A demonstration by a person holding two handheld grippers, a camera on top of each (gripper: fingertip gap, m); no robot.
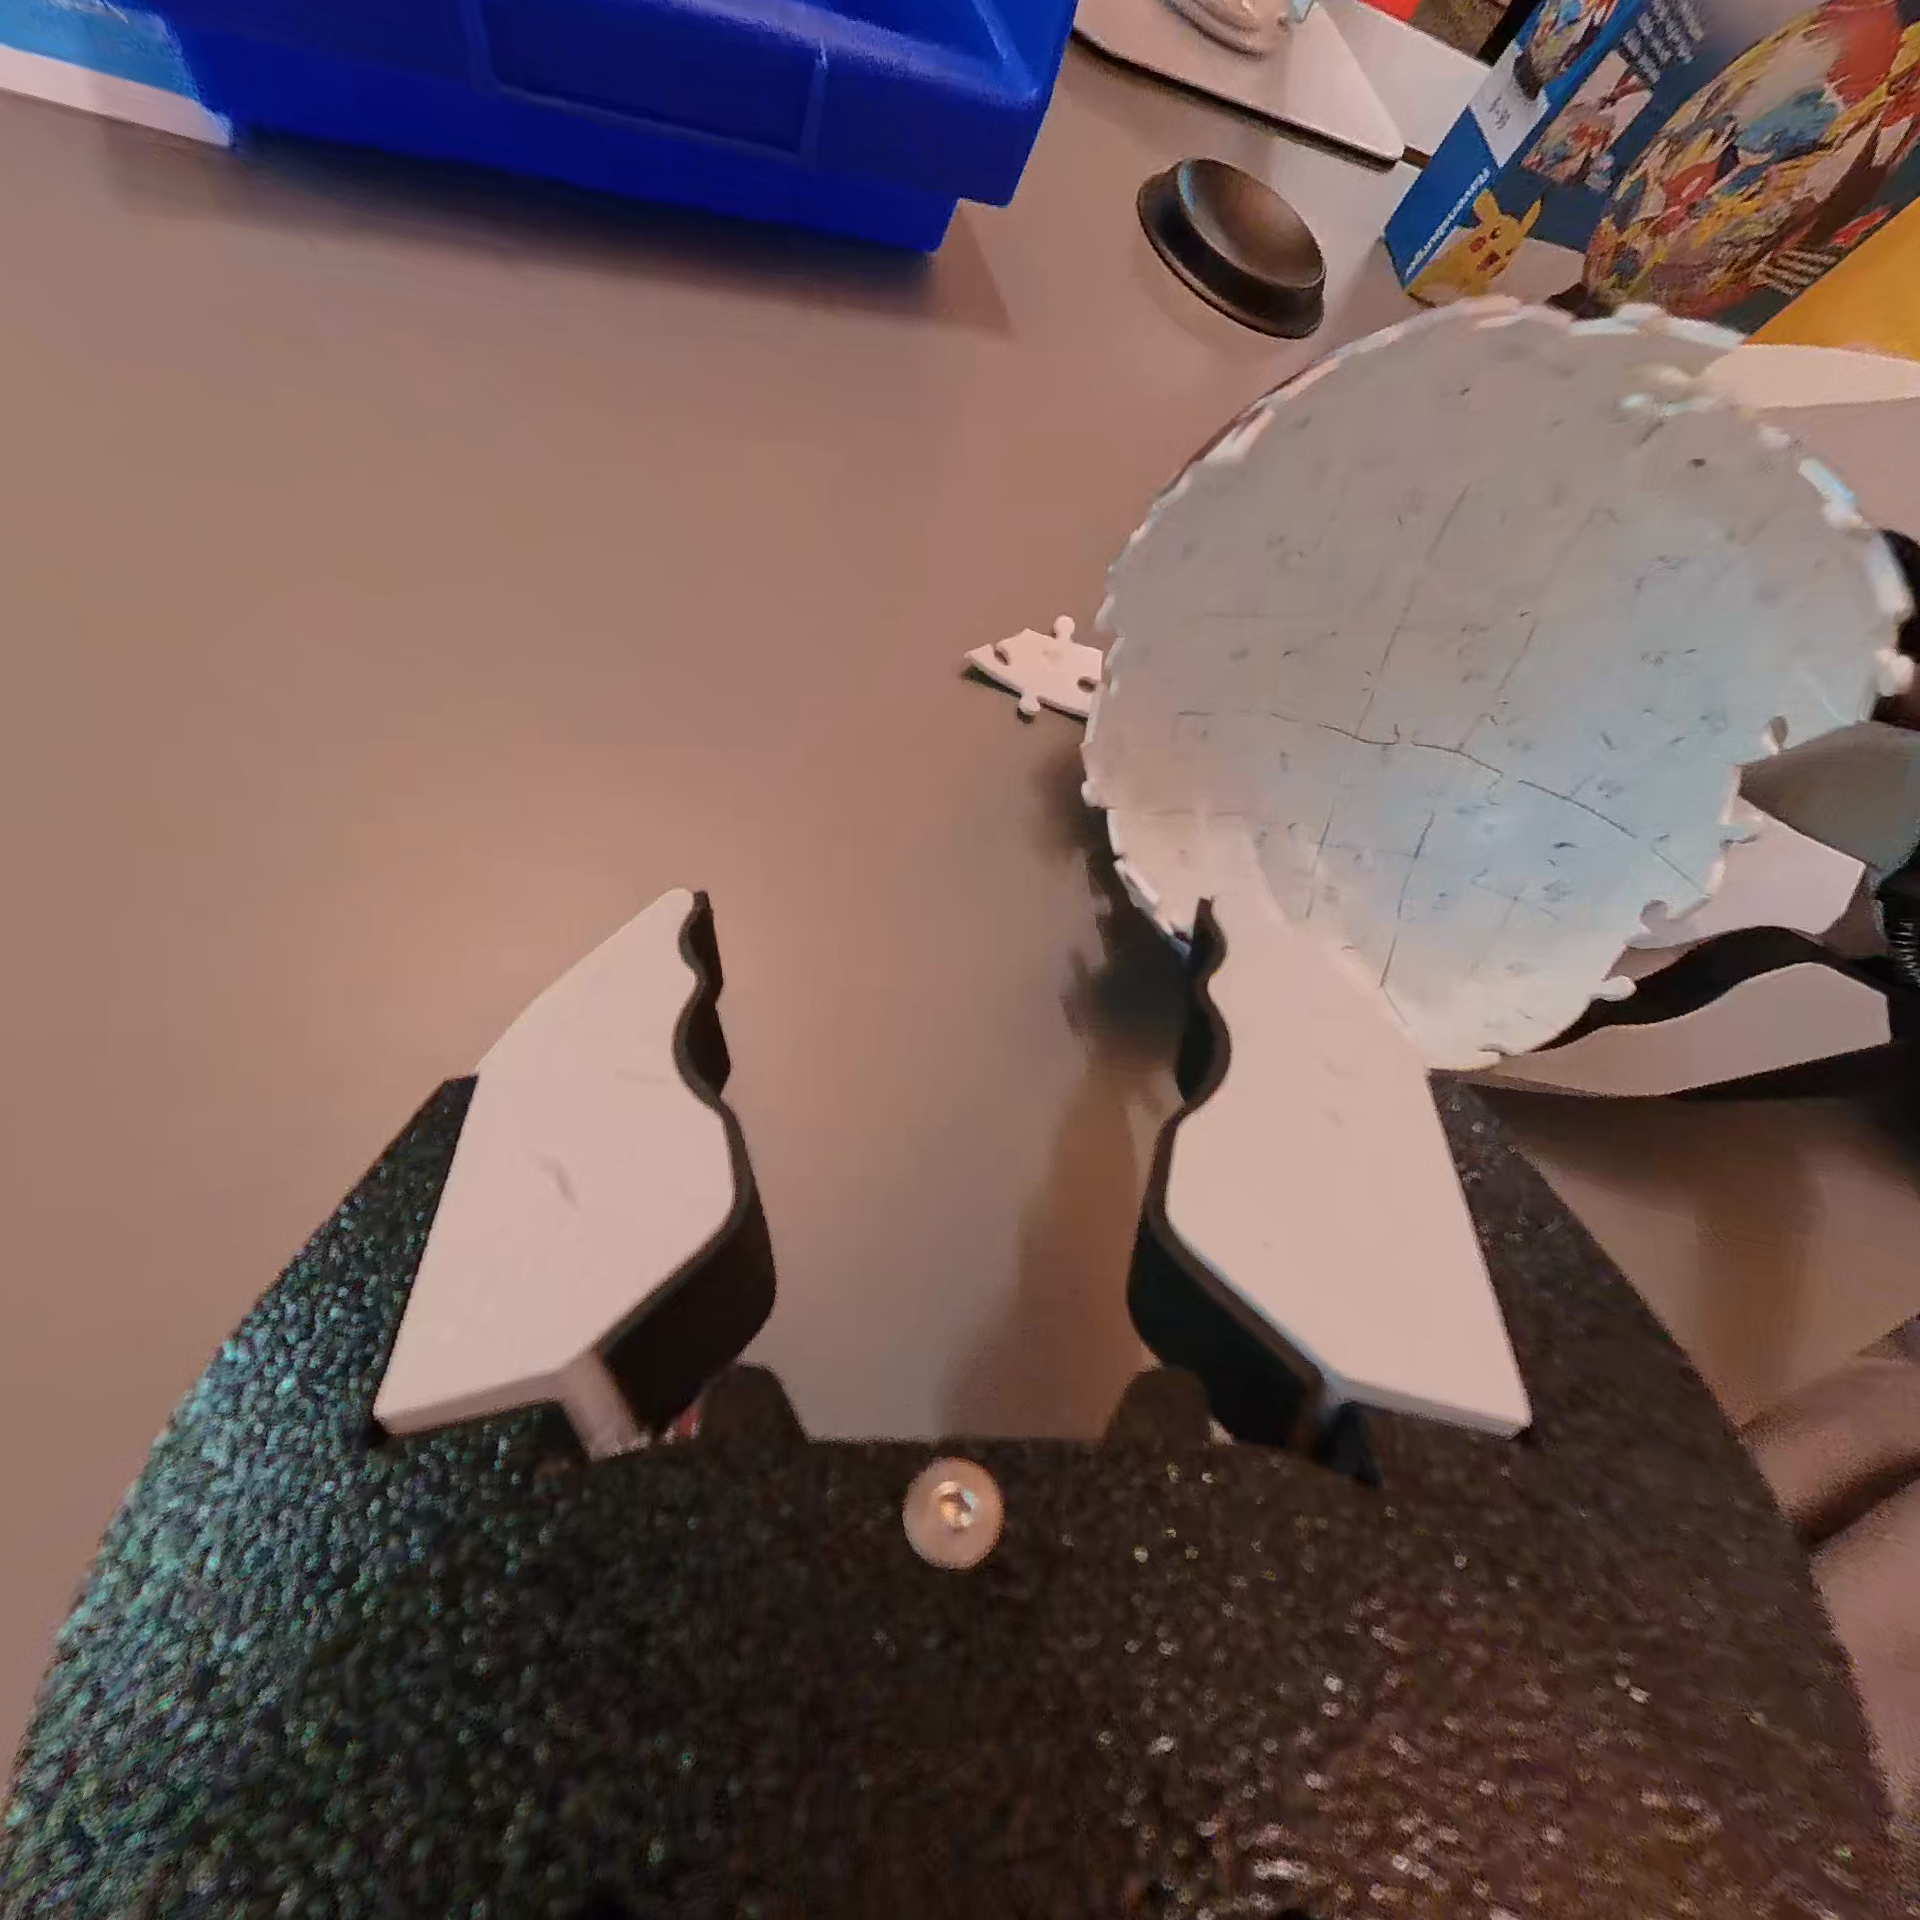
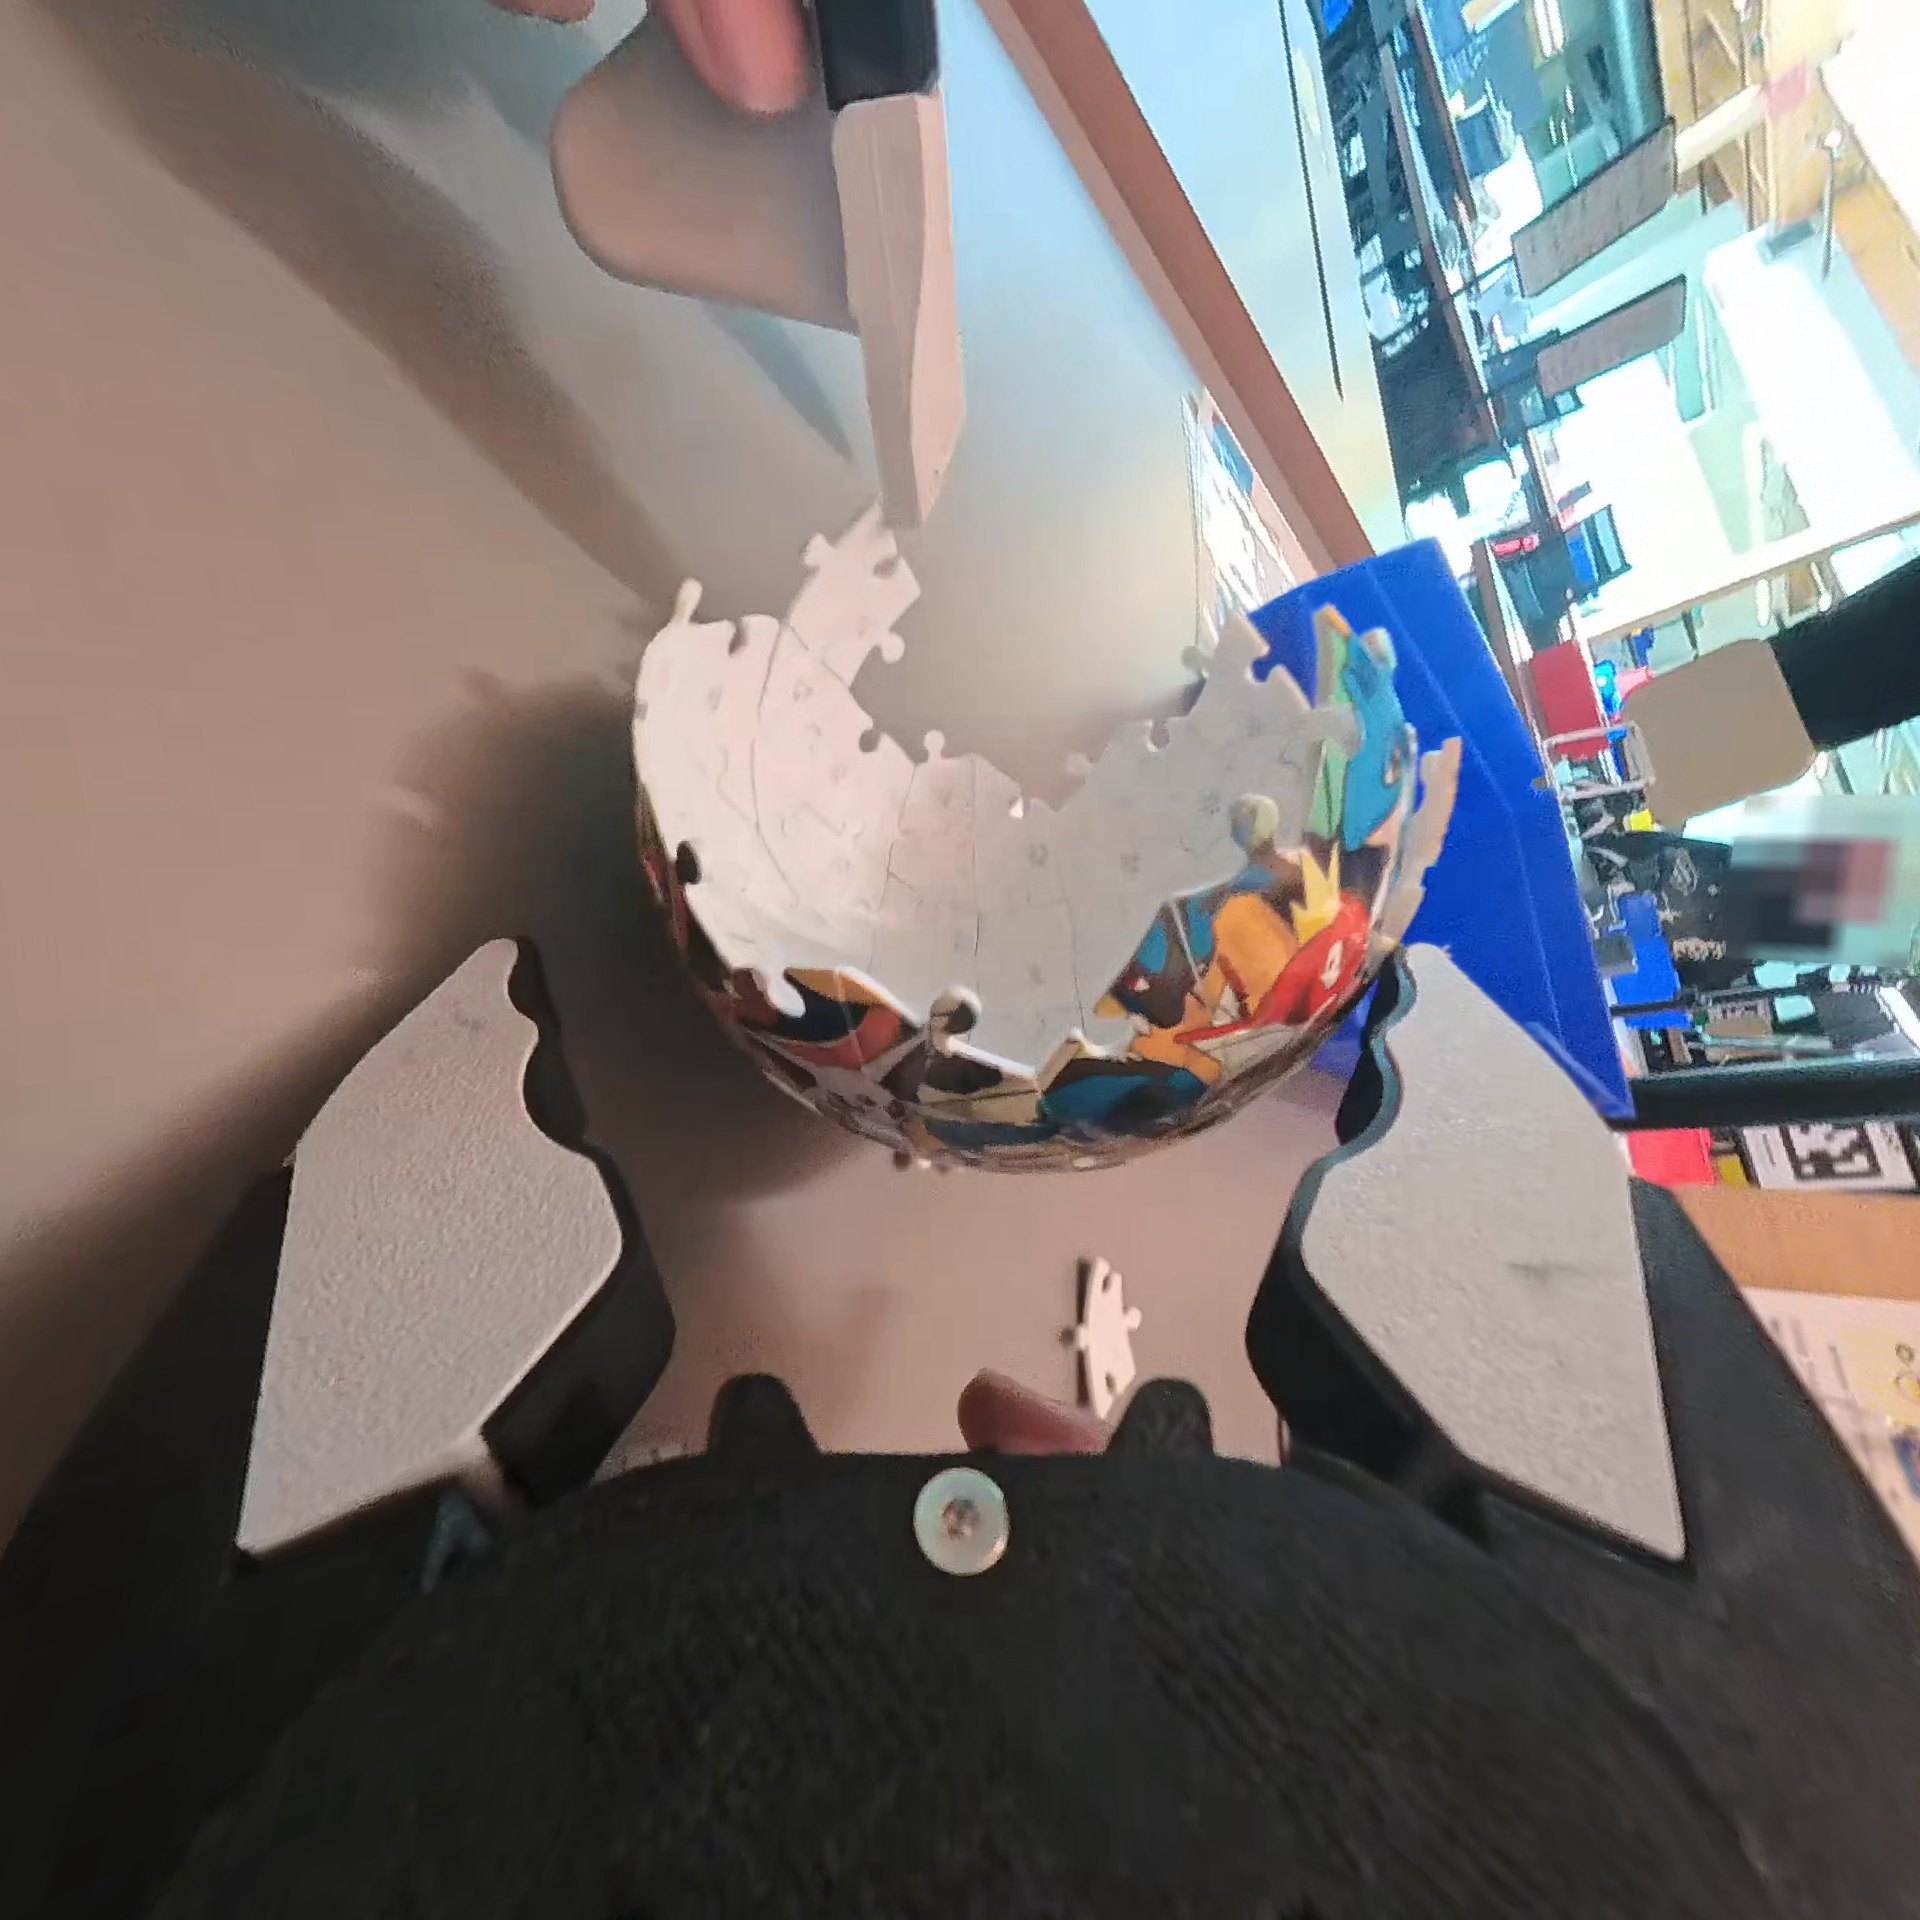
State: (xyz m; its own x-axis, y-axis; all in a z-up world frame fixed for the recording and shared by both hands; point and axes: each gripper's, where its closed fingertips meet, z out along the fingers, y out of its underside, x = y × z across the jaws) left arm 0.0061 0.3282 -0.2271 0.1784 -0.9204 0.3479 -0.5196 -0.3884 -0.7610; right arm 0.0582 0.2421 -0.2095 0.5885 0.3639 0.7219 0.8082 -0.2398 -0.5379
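Observation:
A half-built puzzle ball shell (image 1: 1455,665), white inside and coloured outside, sits tilted on the grey table (image 1: 520,623). My left gripper (image 1: 951,914) is open and empty; its right fingertip (image 1: 1210,956) is at the shell's rim. In the right wrist view the shell (image 2: 935,873) lies between the fingers of my open right gripper (image 2: 951,961). The right fingertip (image 2: 1387,997) is at its side and the left one stands apart. The left gripper's finger (image 2: 904,312) reaches the far rim. A loose white puzzle piece (image 1: 1034,675) lies beside the shell; it also shows in the right wrist view (image 2: 1101,1330).
A blue plastic bin (image 1: 623,94) stands at the back of the table, also in the right wrist view (image 2: 1475,748). A black ring stand (image 1: 1236,244) and a colourful puzzle box (image 1: 1662,166) stand behind the shell. A person's fingertip (image 2: 1023,1418) shows under the right gripper. Between my left fingertips and the loose white puzzle piece (image 1: 1034,675) there is roughly 10 cm.

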